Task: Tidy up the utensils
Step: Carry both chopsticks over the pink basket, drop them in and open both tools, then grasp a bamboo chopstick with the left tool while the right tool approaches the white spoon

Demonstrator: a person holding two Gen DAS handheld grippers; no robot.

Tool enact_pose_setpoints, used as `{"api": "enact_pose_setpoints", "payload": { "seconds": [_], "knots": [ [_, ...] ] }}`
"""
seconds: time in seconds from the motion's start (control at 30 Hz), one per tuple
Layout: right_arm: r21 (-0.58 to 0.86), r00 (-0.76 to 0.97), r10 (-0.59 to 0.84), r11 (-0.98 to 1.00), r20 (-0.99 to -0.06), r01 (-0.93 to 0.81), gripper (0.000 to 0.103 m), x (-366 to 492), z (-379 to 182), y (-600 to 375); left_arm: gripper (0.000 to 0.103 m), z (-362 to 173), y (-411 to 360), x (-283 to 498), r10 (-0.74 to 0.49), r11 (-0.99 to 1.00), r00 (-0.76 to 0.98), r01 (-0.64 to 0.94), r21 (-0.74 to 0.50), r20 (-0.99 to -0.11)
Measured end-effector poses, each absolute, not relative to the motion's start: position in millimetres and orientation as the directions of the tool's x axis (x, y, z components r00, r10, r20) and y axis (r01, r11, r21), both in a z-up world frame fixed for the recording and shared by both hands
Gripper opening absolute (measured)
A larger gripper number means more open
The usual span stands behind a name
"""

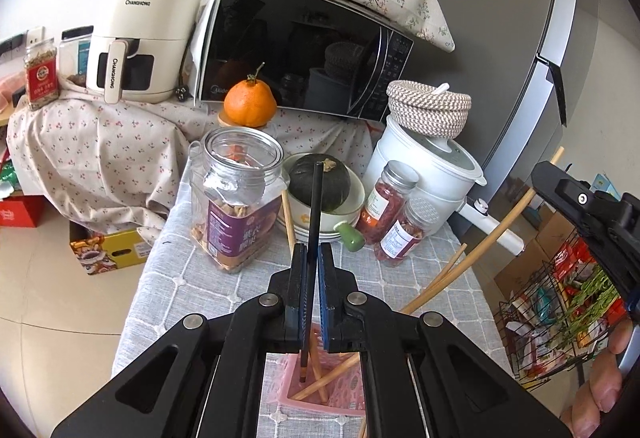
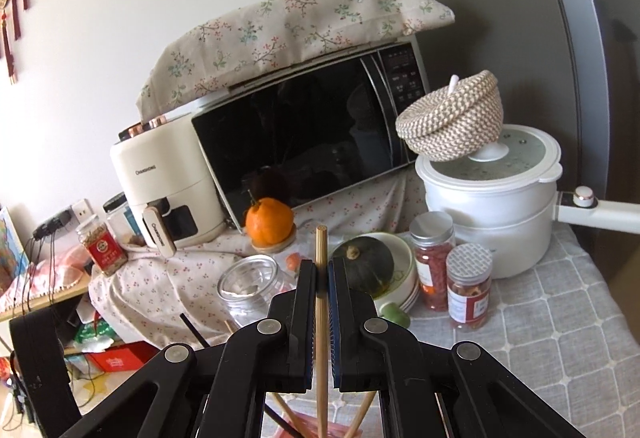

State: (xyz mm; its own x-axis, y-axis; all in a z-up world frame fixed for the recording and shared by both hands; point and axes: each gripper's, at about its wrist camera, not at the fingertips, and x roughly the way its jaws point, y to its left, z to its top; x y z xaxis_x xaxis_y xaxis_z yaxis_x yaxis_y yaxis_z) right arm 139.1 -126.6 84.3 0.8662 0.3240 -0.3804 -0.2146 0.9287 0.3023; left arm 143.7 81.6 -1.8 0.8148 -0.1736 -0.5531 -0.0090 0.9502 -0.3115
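Observation:
My left gripper (image 1: 313, 252) is shut on a black chopstick (image 1: 316, 205); its lower tip reaches into a pink holder (image 1: 292, 386) below the jaws. Wooden chopsticks (image 1: 320, 384) lean in the holder. My right gripper (image 2: 321, 268) is shut on a wooden chopstick (image 2: 321, 242), held upright over the pink holder (image 2: 308, 428), where other chopsticks stand. That same held chopstick shows in the left wrist view (image 1: 472, 256), running up to the right gripper's body (image 1: 592, 213). The black chopstick also shows in the right wrist view (image 2: 194, 330).
On the grey checked tablecloth (image 1: 192, 278) stand a glass jar (image 1: 240, 193), a bowl with a dark squash (image 1: 320, 181), two spice jars (image 1: 394, 213) and a white pot (image 1: 436, 165). A microwave (image 1: 296, 49) and air fryer (image 1: 144, 33) stand behind. A wire basket (image 1: 560, 314) sits right.

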Motion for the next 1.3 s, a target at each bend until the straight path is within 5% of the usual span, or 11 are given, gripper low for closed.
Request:
{"api": "enact_pose_setpoints", "payload": {
  "seconds": [0.37, 0.57, 0.73, 1.03, 1.3],
  "knots": [
    [0.341, 0.813, 0.336, 0.922, -0.475, -0.182, 0.005, 162.2, 43.9, -121.6, 0.008, -5.5, 82.8, 140.1, -0.162, 0.954, 0.765, -0.039, -0.296, -0.623],
    [0.427, 0.799, 0.38, 0.887, -0.466, -0.173, 0.013, 154.9, 46.1, -136.9, 0.018, -0.9, 81.8, 128.5, -0.158, 0.961, 0.752, -0.032, -0.274, -0.64],
    [0.451, 0.818, 0.368, 0.879, -0.442, -0.152, 0.034, 129.7, 64.2, -160.4, 0.045, 5.7, 77.9, 112.3, -0.145, 0.97, 0.751, -0.021, -0.243, -0.644],
    [0.386, 0.776, 0.312, 0.918, -0.548, -0.097, 0.053, 90.6, 57.4, -185.0, 0.071, 3.1, 54.0, 81.5, -0.176, 0.978, 0.717, 0.051, -0.2, -0.675],
    [0.375, 0.682, 0.28, 0.927, -0.676, -0.008, 0.077, 74.4, 14.7, -215.3, 0.078, -26.2, 16.9, 68.3, -0.228, 0.973, 0.596, 0.176, -0.152, -0.77]
  ]
}}
